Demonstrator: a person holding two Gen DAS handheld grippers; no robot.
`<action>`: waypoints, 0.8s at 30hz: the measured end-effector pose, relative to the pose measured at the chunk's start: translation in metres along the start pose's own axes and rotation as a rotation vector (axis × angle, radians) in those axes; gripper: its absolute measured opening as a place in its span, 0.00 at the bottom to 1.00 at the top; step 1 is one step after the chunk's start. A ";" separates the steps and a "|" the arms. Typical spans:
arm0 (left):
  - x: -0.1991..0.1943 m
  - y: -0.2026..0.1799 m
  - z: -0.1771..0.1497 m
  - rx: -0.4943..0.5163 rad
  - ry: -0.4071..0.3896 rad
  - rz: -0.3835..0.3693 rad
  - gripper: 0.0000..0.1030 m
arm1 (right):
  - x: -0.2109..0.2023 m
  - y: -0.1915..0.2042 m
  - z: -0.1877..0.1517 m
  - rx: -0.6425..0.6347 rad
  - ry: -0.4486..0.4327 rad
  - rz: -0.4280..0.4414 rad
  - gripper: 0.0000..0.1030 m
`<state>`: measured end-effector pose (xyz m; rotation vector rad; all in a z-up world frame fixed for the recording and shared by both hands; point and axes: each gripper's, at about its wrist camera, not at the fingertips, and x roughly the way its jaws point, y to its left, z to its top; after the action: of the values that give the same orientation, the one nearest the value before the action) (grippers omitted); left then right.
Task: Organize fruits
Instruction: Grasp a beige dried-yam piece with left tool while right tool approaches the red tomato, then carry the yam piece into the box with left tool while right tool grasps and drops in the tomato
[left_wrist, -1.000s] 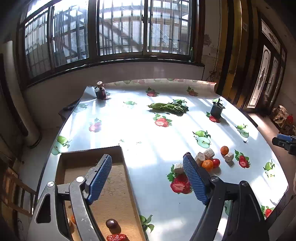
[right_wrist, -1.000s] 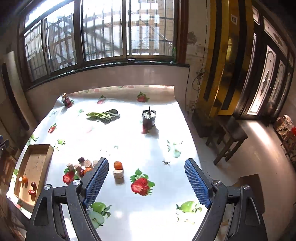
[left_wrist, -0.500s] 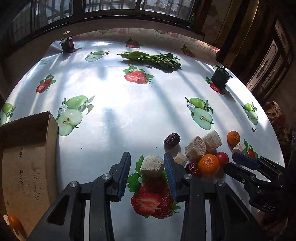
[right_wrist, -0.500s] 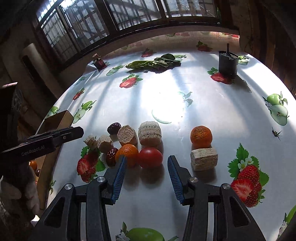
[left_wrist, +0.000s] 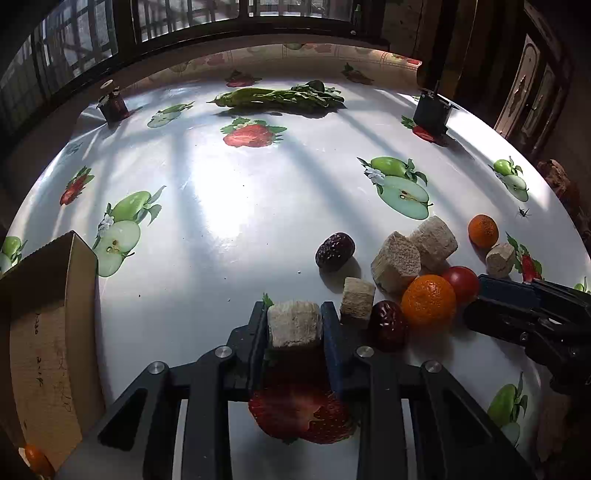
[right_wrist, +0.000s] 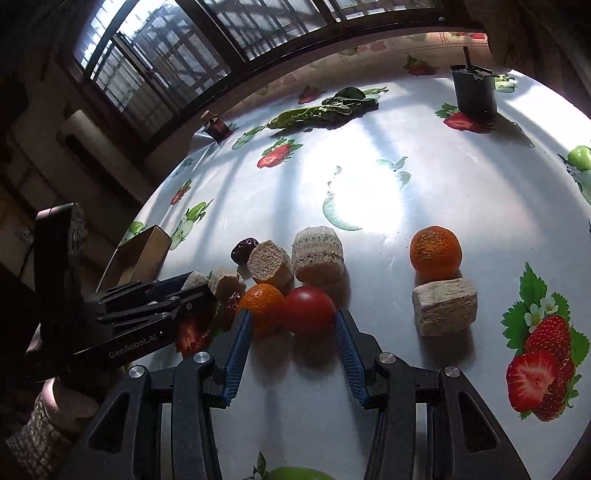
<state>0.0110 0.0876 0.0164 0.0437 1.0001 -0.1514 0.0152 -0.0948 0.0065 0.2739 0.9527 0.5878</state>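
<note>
The tabletop (left_wrist: 229, 206) wears a glossy printed sheet — plastic by the look, sunlight glaring off it. The box (left_wrist: 44, 354) is matt brown cardboard, its cut edge corrugated. Pale blocks (left_wrist: 293, 323) look rough, fibrous and dry; one sits between the left claw (left_wrist: 294, 325) pads, ribbed blue on matt black plastic with bright metal rivets. The tomato (right_wrist: 309, 309) is smooth and shiny — the orange (right_wrist: 263, 303) beside it is pebbled, dull. The dates (left_wrist: 334, 250) are wrinkled with a dark sheen. The greens (left_wrist: 280, 98) look limp and leafy. The right claw (right_wrist: 291, 325) has the same ribbed blue pads.
</note>
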 end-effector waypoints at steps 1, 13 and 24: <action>-0.001 0.000 -0.001 0.000 0.003 -0.006 0.27 | -0.002 0.001 0.000 -0.005 -0.005 -0.004 0.49; -0.047 0.011 -0.027 -0.083 -0.044 -0.021 0.27 | -0.001 0.022 -0.008 -0.222 -0.023 -0.190 0.48; -0.061 0.033 -0.051 -0.186 -0.045 -0.057 0.27 | 0.009 0.026 -0.005 -0.239 -0.061 -0.248 0.48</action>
<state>-0.0593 0.1318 0.0391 -0.1579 0.9676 -0.1107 0.0056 -0.0683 0.0099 -0.0404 0.8334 0.4566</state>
